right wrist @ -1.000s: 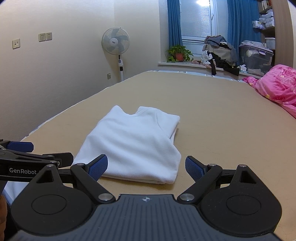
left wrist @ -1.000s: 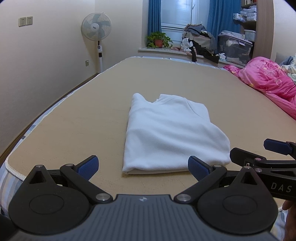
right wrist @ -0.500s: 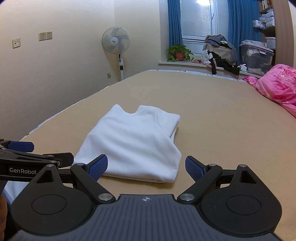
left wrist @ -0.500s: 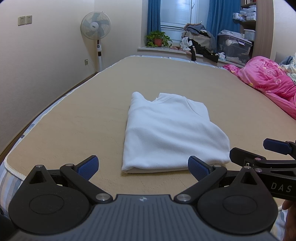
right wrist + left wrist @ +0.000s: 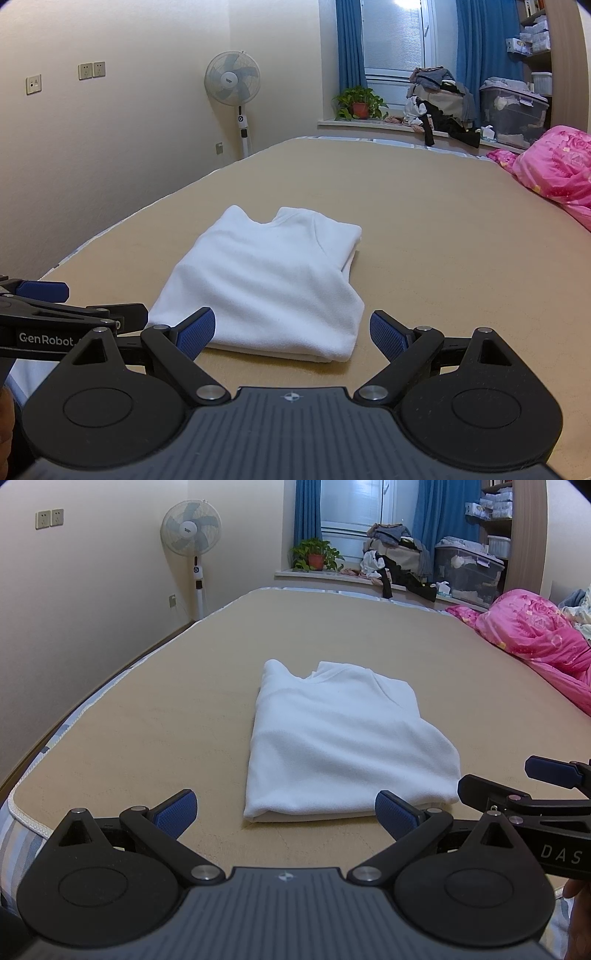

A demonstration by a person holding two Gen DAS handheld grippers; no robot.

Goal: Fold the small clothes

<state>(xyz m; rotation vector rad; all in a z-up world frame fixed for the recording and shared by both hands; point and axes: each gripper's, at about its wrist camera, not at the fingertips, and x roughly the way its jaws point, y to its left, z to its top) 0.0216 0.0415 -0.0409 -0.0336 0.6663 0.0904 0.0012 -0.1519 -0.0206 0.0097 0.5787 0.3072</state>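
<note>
Folded white shirt [image 5: 343, 738] lies lengthwise, collar pointing away.

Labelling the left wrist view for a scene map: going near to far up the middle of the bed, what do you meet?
Open left gripper → folded white fleece garment → bare tan mattress cover → potted green plant in a red pot on the windowsill.

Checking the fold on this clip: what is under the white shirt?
The shirt lies on the tan bed. At its near edge, folded layers show beneath the top one. Anything further under the fabric is covered.
</note>
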